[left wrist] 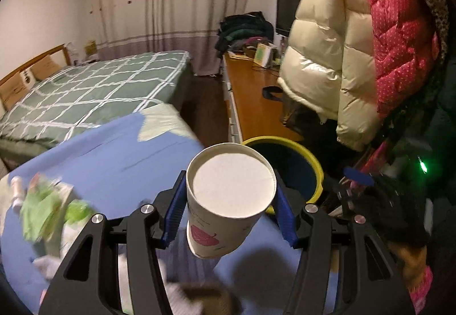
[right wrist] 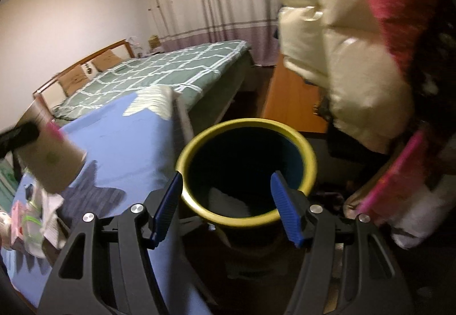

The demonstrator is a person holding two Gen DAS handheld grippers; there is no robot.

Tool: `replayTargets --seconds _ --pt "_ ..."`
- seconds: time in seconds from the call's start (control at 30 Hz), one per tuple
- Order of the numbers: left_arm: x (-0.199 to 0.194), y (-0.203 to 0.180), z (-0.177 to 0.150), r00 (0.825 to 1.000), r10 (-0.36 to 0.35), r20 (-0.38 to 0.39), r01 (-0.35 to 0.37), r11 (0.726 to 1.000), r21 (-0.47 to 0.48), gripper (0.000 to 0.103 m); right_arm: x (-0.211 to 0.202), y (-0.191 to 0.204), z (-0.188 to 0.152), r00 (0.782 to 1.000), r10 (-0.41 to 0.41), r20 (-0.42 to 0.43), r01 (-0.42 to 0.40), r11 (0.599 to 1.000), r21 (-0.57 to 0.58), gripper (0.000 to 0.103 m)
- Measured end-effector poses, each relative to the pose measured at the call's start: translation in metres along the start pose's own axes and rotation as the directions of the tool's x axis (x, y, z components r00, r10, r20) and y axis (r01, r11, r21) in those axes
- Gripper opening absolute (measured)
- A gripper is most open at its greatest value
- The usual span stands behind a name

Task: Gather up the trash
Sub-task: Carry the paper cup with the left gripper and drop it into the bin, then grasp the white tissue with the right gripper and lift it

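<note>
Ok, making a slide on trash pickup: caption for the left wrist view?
Left gripper carries a paper cup toward the yellow-rimmed bin beside the blue table.

surface: table under a blue cloth (left wrist: 114, 149) | on it, left edge: blurred pile of trash, green wrapper (left wrist: 42, 209) and white crumpled paper (right wrist: 48, 209) | far corner: pale striped patch (left wrist: 159, 121) | beside table: yellow-rimmed bin (right wrist: 248, 218) | behind: bed with green checked cover (left wrist: 94, 92)
</note>
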State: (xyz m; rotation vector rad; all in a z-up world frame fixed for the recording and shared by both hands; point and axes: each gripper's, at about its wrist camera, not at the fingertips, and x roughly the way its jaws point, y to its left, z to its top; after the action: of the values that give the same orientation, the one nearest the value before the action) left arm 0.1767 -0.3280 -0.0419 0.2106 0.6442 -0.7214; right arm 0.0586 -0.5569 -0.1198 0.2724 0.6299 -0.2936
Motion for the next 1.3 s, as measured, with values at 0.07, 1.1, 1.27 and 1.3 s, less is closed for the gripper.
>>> replayTargets --seconds 0.07,1.1,1.27,1.3 --pt "0.021 -0.015 0.012 1.0 -0.007 -0.017 0.007 1.0 0.015 0.056 -0.006 -0.011 -0.004 1.0 -0.026 0.005 0.026 1.0 0.007 0.062" --pt "0.03 -0.011 0.023 0.998 0.052 -0.019 -0.053 0.995 -0.083 0.094 -0.006 -0.021 -0.026 0.999 -0.006 -0.051 0.007 1.0 0.011 0.067" --pt "-0.061 0.056 -0.027 0.987 0.162 0.008 -0.157 0.968 -0.196 0.094 0.005 0.032 -0.025 0.995 0.074 -0.074 -0.08 0.994 -0.078 0.067" --pt "-0.077 0.067 -0.036 0.981 0.192 0.013 -0.184 0.958 -0.218 0.095 0.007 0.042 -0.025 0.993 0.091 -0.077 -0.098 0.991 -0.093 0.067"
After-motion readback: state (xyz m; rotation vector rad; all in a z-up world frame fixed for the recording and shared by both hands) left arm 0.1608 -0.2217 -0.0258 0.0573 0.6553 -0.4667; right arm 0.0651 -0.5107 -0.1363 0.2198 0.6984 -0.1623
